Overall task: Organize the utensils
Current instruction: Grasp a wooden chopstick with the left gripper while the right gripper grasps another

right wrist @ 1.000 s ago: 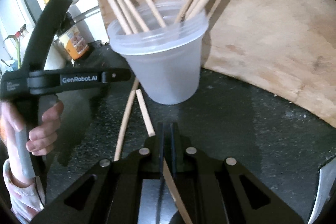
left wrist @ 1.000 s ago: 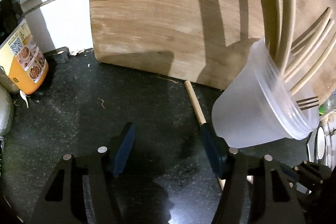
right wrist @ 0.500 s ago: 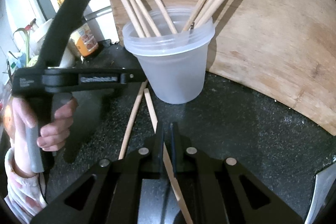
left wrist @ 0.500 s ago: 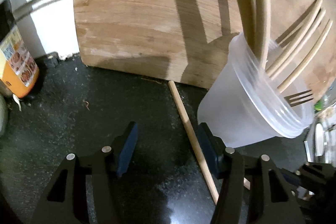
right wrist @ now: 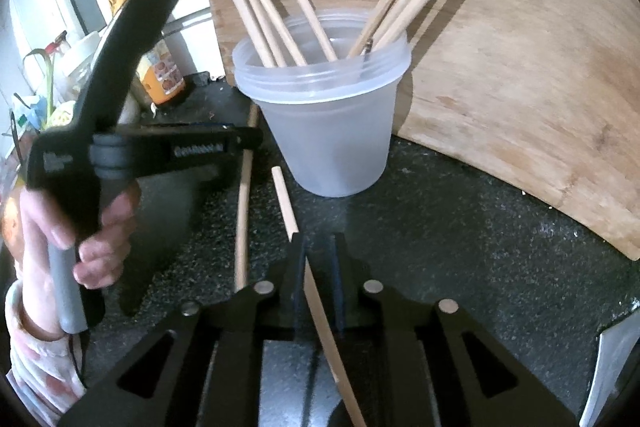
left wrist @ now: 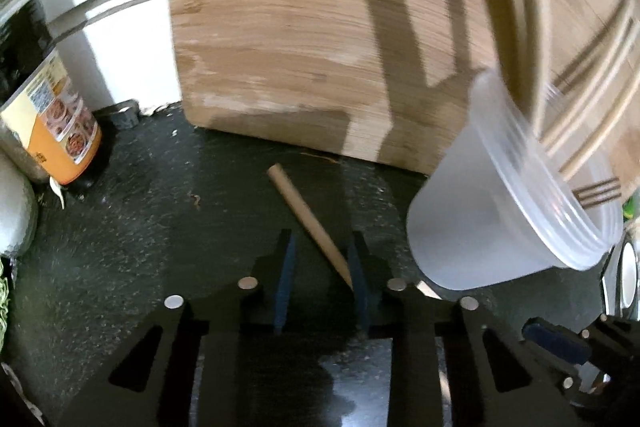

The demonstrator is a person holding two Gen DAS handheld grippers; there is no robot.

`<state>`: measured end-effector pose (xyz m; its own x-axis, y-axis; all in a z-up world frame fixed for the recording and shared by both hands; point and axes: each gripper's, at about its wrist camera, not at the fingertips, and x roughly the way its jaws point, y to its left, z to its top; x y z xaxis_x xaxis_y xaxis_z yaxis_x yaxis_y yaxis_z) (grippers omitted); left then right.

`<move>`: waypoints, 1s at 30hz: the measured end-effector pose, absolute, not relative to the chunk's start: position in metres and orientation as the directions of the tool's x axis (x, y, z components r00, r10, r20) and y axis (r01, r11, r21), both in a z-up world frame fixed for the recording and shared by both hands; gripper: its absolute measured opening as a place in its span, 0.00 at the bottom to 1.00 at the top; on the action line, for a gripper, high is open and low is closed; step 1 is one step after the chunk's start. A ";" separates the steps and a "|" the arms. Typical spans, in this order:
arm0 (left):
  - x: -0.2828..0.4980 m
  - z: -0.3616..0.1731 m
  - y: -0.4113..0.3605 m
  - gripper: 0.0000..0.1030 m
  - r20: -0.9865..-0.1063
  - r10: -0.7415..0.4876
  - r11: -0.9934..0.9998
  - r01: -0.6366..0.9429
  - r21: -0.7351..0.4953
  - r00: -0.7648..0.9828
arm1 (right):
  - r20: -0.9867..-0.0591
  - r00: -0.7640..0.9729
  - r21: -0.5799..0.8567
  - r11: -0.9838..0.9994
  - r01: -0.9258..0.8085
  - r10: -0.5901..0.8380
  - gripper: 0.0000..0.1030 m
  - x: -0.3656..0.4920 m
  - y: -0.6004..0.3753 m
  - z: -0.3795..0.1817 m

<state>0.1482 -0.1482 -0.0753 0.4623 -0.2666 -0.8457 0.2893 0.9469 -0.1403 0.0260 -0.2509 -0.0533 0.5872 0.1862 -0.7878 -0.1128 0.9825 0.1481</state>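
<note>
Left tool (left wrist: 320,267) closing round chopstick (left wrist: 308,219), formerly beside it; cup (right wrist: 328,131) holds chopsticks.

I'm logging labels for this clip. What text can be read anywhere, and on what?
Left claw side bar: white lettering, too blurred to read.
Left claw handle block: small white print, unreadable.
Orange jar label: print and food pictures, too small to read.
Nothing else carries text.

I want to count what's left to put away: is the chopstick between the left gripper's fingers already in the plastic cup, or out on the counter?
Out. The chopstick lies flat on the dark counter, beside the plastic cup.
</note>
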 end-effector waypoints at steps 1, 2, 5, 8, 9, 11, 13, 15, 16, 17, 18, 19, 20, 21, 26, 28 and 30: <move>0.148 -0.074 -0.145 0.20 -0.847 -0.268 0.948 0.280 -0.149 0.458 | -0.790 0.584 0.144 0.983 -0.118 0.186 0.16 0.028 -0.249 -0.054; 0.149 -0.073 -0.144 0.16 -0.848 -0.277 0.948 0.274 -0.164 0.453 | -0.795 0.579 0.135 0.983 -0.124 0.182 0.18 0.031 -0.247 -0.054; 0.148 -0.072 -0.139 0.07 -0.852 -0.324 0.933 0.290 -0.215 0.410 | -0.805 0.566 0.118 0.983 -0.143 0.179 0.22 0.038 -0.240 -0.055; 0.145 -0.069 -0.137 0.06 -0.861 -0.305 0.936 0.292 -0.194 0.408 | -0.812 0.555 0.118 0.982 -0.147 0.181 0.23 0.043 -0.238 -0.056; 0.145 -0.067 -0.136 0.06 -0.862 -0.302 0.937 0.293 -0.189 0.407 | -0.815 0.552 0.112 0.982 -0.154 0.179 0.23 0.045 -0.236 -0.057; 0.144 -0.065 -0.134 0.06 -0.865 -0.301 0.939 0.285 -0.195 0.401 | -0.819 0.549 0.097 0.983 -0.159 0.170 0.23 0.050 -0.231 -0.058; 0.142 -0.063 -0.131 0.06 -0.867 -0.290 0.942 0.282 -0.184 0.404 | -0.825 0.541 0.083 0.982 -0.171 0.165 0.23 0.053 -0.226 -0.058; 0.141 -0.060 -0.123 0.06 -0.868 -0.267 0.948 0.276 -0.158 0.418 | -0.832 0.532 0.069 0.981 -0.184 0.158 0.23 0.059 -0.219 -0.059; 0.140 -0.059 -0.124 0.07 -0.868 -0.248 0.952 0.274 -0.137 0.429 | -0.836 0.528 0.059 0.980 -0.188 0.151 0.23 0.063 -0.214 -0.059; 0.139 -0.056 -0.118 0.07 -0.868 -0.234 0.954 0.274 -0.119 0.437 | -0.838 0.526 0.050 0.980 -0.193 0.146 0.23 0.066 -0.212 -0.060; 0.139 -0.055 -0.117 0.07 -0.868 -0.220 0.957 0.270 -0.105 0.445 | -0.839 0.526 0.037 0.979 -0.200 0.140 0.23 0.069 -0.208 -0.060; 0.137 -0.054 -0.118 0.08 -0.868 -0.208 0.960 0.265 -0.092 0.452 | -0.839 0.527 0.027 0.978 -0.206 0.134 0.23 0.072 -0.206 -0.060; 0.145 -0.054 -0.111 0.08 -0.868 -0.202 0.960 0.266 -0.085 0.454 | -0.840 0.526 0.019 0.978 -0.208 0.128 0.23 0.074 -0.203 -0.060; 0.146 -0.052 -0.111 0.09 -0.868 -0.192 0.962 0.264 -0.073 0.458 | -0.844 0.521 0.014 0.978 -0.208 0.123 0.23 0.077 -0.201 -0.061; 0.157 -0.049 -0.106 0.25 -0.867 -0.136 0.969 0.246 -0.017 0.480 | -0.854 0.509 -0.003 0.978 -0.209 0.106 0.23 0.087 -0.193 -0.069; 0.165 -0.054 -0.096 0.26 -0.869 -0.144 0.969 0.247 -0.026 0.474 | -0.856 0.506 -0.004 0.978 -0.208 0.104 0.22 0.088 -0.193 -0.071; 0.167 -0.052 -0.093 0.30 -0.869 -0.142 0.968 0.249 -0.023 0.474 | -0.859 0.503 -0.007 0.979 -0.204 0.099 0.21 0.089 -0.193 -0.073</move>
<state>0.1666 -0.0931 -0.0516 0.4740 -0.1425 -0.8689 0.2491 0.9682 -0.0229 0.0886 -0.1929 -0.0733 0.5028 0.0991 -0.8587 -0.2041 0.9789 -0.0065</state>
